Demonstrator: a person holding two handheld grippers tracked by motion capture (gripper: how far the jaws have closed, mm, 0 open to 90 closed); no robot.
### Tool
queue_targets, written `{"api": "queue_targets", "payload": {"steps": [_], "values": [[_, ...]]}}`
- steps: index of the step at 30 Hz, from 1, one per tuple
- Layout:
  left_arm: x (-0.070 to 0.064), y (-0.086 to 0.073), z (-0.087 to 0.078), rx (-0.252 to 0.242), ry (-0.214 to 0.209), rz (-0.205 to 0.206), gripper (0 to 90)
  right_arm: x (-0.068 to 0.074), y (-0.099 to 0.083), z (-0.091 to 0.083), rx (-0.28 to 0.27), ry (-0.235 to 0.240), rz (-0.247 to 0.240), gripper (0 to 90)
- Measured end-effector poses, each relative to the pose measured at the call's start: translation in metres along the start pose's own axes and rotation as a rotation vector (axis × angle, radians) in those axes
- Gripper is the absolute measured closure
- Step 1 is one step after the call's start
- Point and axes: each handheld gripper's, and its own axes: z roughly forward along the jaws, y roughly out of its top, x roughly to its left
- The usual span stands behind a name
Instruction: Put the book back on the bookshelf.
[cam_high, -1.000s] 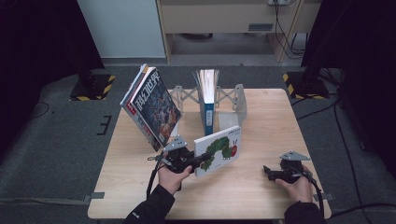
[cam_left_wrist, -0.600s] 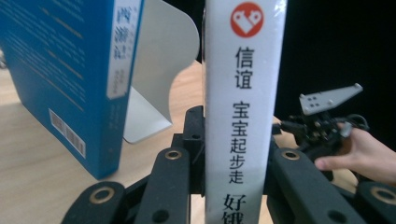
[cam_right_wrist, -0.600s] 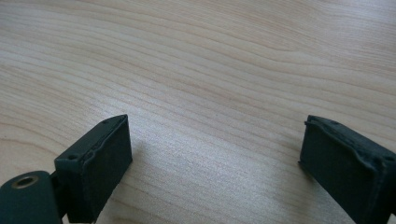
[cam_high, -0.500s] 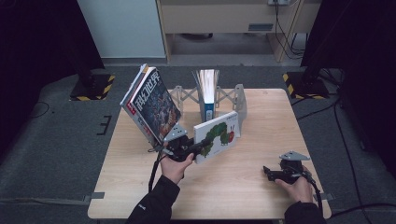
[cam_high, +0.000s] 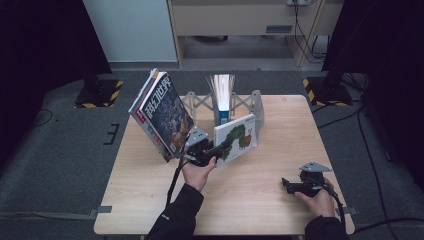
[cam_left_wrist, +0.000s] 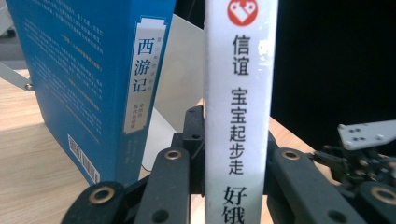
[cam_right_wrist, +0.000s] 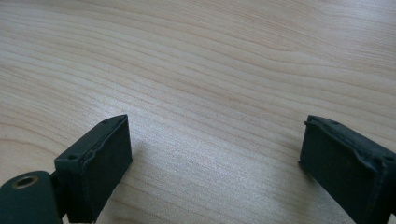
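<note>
Wooden table (cam_high: 260, 200), rack (cam_high: 250, 102) at far edge. Left gripper (cam_high: 220, 149) pinches picture book (cam_high: 236, 136) by its spine (upright); right gripper (cam_high: 286, 183) spread, idle. Next: slot it beside blue book (cam_high: 223, 107).

1. A pale wooden table (cam_high: 250, 200) stands on grey carpet.
2. At its far edge, a metal book rack (cam_high: 252, 102) holds an upright blue book (cam_high: 222, 97).
3. A large illustrated book (cam_high: 162, 117) leans tilted at the table's left.

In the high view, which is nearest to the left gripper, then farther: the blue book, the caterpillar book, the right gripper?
1. Caterpillar book, held in its jaws.
2. Blue book, upright behind, in the rack.
3. Right gripper, far right, near edge.
</note>
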Motion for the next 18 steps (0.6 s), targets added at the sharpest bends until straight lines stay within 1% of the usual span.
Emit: {"api": "queue_targets", "payload": {"steps": [3,5,7,10,12,14,18], "values": [[-0.001,-0.002,0.008,-0.003,0.006,-0.001,74.6,0.000,0.000,0.000,0.000,0.000,0.000,9.3],[-0.002,-0.004,0.012,0.000,0.013,0.012,74.7,0.000,0.000,0.000,0.000,0.000,-0.001,9.3],[-0.005,-0.005,0.016,0.002,0.031,0.030,74.7,0.000,0.000,0.000,0.000,0.000,-0.001,9.3],[-0.006,-0.006,0.021,-0.010,0.054,0.024,74.7,0.000,0.000,0.000,0.000,0.000,0.000,9.3],[-0.007,-0.006,0.023,-0.015,0.057,0.025,74.7,0.000,0.000,0.000,0.000,0.000,-0.001,9.3],[-0.007,-0.006,0.027,-0.025,0.072,0.029,74.7,0.000,0.000,0.000,0.000,0.000,0.000,9.3],[-0.007,-0.005,0.034,-0.029,0.085,0.023,74.7,0.000,0.000,0.000,0.000,0.000,-0.001,9.3]]}}
